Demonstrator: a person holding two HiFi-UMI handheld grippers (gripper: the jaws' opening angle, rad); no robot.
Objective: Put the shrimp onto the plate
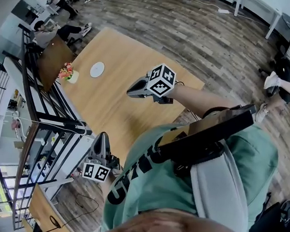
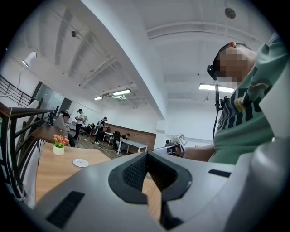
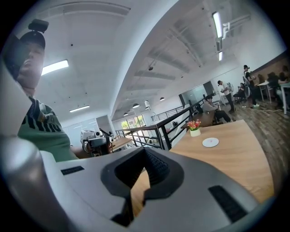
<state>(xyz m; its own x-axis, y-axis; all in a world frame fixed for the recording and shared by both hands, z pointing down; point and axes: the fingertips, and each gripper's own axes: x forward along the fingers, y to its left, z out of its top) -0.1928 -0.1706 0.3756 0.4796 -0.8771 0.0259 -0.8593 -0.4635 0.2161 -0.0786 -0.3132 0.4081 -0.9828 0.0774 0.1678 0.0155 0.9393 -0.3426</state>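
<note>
- The left tool (image 2: 147, 155) was found with its jaws together and nothing between the pads. It was held level at the lower left of the head view, off the near edge of the worktop (image 1: 117, 108) and beside the black railing (image 1: 60, 118).
- The right tool (image 3: 144, 150) was likewise closed and empty. In the head view it sat mid-frame over the worktop, pointing towards the left of the frame.
- Judgement: with both tools shut, unloaded and well apart from the plate (image 1: 97, 69), this was a ready or carrying posture – no pick was in hand.
- The plate, small, white and round, lay in the upper left of the head view, near a potted flower (image 1: 67, 74). That placing left a broad bare stretch of wood between it and the tools.
- The shrimp could not be located in any view, so its position was undetermined.
- Obstructions: the person's torso and a dark chest-mounted bracket (image 1: 208, 135) covered the lower right of the head view, hiding whatever lay nearest the person.
- Each tool's own grey body filled the lower half of its view.
- The plate was too small to tell whether anything rested on it.
</note>
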